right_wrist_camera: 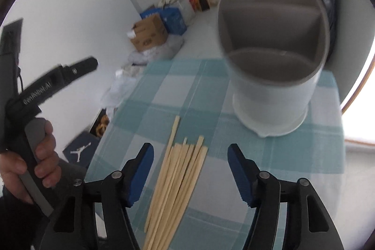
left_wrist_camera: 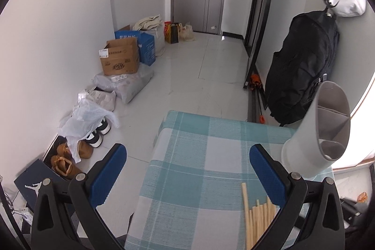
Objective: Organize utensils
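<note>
A bundle of several pale wooden chopsticks (right_wrist_camera: 178, 179) lies on the teal-and-white checked tablecloth (right_wrist_camera: 211, 95). My right gripper (right_wrist_camera: 191, 168) hangs over them, open, its blue pads on either side of the bundle and not touching it. Beyond the chopsticks stands a white utensil holder (right_wrist_camera: 271, 76) with grey divided compartments, upright and with nothing showing inside. In the left wrist view my left gripper (left_wrist_camera: 187, 170) is open and holds nothing above the cloth; the chopsticks (left_wrist_camera: 257, 214) lie by its right finger and the holder (left_wrist_camera: 323, 132) stands at the right.
The table's far edge (left_wrist_camera: 225, 118) drops to a tiled floor. Cardboard boxes (left_wrist_camera: 119, 57), bags and shoes (left_wrist_camera: 68, 163) line the left wall. A black backpack (left_wrist_camera: 302, 67) hangs at the right. A hand (right_wrist_camera: 44, 156) grips the left gripper's handle left of the table.
</note>
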The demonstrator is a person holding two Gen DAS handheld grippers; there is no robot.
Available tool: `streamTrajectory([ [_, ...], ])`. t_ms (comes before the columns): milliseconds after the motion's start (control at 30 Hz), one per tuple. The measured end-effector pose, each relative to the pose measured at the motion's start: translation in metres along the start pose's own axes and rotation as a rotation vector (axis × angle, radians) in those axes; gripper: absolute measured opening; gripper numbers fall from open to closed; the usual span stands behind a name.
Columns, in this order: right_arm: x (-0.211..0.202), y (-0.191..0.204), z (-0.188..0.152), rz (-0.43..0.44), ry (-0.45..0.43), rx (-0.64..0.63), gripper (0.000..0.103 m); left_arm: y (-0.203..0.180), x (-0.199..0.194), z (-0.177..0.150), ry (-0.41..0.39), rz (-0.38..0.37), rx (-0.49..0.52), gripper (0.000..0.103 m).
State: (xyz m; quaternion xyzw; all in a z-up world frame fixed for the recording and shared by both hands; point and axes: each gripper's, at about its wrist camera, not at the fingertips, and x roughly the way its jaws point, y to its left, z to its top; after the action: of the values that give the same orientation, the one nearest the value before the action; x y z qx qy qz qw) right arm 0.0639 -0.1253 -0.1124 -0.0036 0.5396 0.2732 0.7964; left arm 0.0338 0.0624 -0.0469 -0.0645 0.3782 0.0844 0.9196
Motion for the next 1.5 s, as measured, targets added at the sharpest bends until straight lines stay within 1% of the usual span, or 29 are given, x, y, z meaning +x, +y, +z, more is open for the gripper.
streamTrajectory([
  [33,0.012,0.003,0.0,0.006,0.047,-0.003,0.047,0.004,0.002,0.0,0.007,0.004,-0.004,0.102],
  [67,0.022,0.007,0.001,0.005,0.087,-0.007,0.045,0.009,0.004,0.0,0.017,0.009,-0.012,0.102],
  [133,0.036,0.012,0.004,0.001,0.124,-0.012,0.043,0.015,0.008,0.0,0.032,0.011,-0.024,0.102],
  [200,0.044,0.017,0.009,-0.019,0.153,-0.027,0.041,0.022,0.011,0.0,0.052,0.014,-0.038,0.102],
  [233,0.047,0.021,0.012,-0.029,0.165,-0.031,0.038,0.025,0.012,0.0,0.059,0.014,-0.043,0.102],
  [300,0.053,0.024,0.017,-0.057,0.196,-0.034,0.037,0.031,0.014,0.0,0.072,0.01,-0.059,0.102],
  [367,0.062,0.029,0.018,-0.067,0.218,-0.042,0.031,0.035,0.014,0.0,0.079,0.004,-0.07,0.102],
  [400,0.065,0.033,0.018,-0.084,0.229,-0.058,0.03,0.037,0.015,0.001,0.08,0.001,-0.074,0.102],
  [467,0.066,0.041,0.019,-0.166,0.229,-0.109,0.028,0.04,0.013,0.001,0.083,-0.003,-0.082,0.102],
  [533,0.067,0.044,0.019,-0.197,0.23,-0.12,0.027,0.043,0.013,0.002,0.082,0.0,-0.084,0.102],
  [567,0.066,0.045,0.019,-0.212,0.227,-0.116,0.026,0.044,0.014,0.002,0.08,0.002,-0.083,0.102],
  [600,0.066,0.045,0.019,-0.228,0.224,-0.114,0.02,0.046,0.014,0.002,0.076,0.007,-0.081,0.102],
  [633,0.065,0.044,0.019,-0.235,0.219,-0.107,0.007,0.046,0.014,0.002,0.074,0.01,-0.079,0.102],
  [667,0.063,0.042,0.02,-0.224,0.215,-0.09,0.003,0.048,0.014,0.002,0.074,0.011,-0.079,0.102],
  [733,0.058,0.039,0.019,-0.218,0.198,-0.063,0.0,0.049,0.015,0.001,0.076,0.009,-0.082,0.102],
  [867,0.045,0.028,0.024,-0.2,0.14,-0.015,0.0,0.05,0.017,-0.001,0.089,0.009,-0.081,0.102],
  [1067,0.015,0.017,0.026,-0.168,0.058,0.006,0.0,0.043,0.02,-0.004,0.101,0.011,-0.054,0.102],
  [1267,-0.009,0.011,0.023,-0.122,-0.016,0.035,0.0,0.036,0.026,-0.01,0.146,-0.002,-0.035,0.102],
  [1300,-0.003,0.017,0.025,-0.119,-0.028,0.041,0.0,0.033,0.027,-0.012,0.152,-0.005,-0.028,0.102],
  [1467,-0.027,0.004,0.027,-0.075,-0.108,0.085,0.0,0.013,0.035,-0.022,0.207,-0.037,0.045,0.102],
  [1500,-0.03,0.001,0.028,-0.069,-0.109,0.088,0.0,0.008,0.037,-0.025,0.227,-0.047,0.063,0.102],
])
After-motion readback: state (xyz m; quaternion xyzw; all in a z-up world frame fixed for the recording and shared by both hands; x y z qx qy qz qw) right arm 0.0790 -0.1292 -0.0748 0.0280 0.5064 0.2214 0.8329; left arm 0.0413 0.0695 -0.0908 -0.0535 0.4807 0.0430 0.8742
